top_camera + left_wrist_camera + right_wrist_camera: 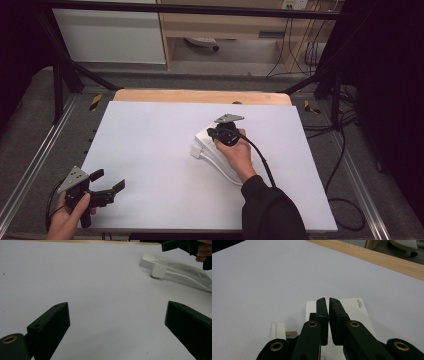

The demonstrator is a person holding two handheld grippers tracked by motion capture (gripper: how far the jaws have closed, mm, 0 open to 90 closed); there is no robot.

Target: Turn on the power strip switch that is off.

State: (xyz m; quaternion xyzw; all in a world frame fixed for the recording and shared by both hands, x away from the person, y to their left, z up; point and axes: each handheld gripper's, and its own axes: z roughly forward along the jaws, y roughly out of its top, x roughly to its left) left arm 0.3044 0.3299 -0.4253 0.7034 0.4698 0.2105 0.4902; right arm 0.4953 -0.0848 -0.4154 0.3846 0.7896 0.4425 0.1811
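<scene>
A white power strip (222, 159) lies right of the white board's middle, with a white cube-shaped plug (195, 149) at its left side. My right gripper (211, 133) hovers over the strip's far end, jaws shut with nothing between them. In the right gripper view its closed jaws (326, 300) point over the strip (359, 311), and the plug (278, 330) sits low at the left. My left gripper (108, 180) rests near the front left corner, open and holding nothing. In the left gripper view (116, 308) the strip (180, 268) and plug (158, 270) lie far off at the upper right.
The white board (160, 150) covers a wooden table whose bare edge (200, 96) shows at the back. A black cable (262, 162) trails from the right gripper across the board. Metal frame rails (30, 165) run along both sides.
</scene>
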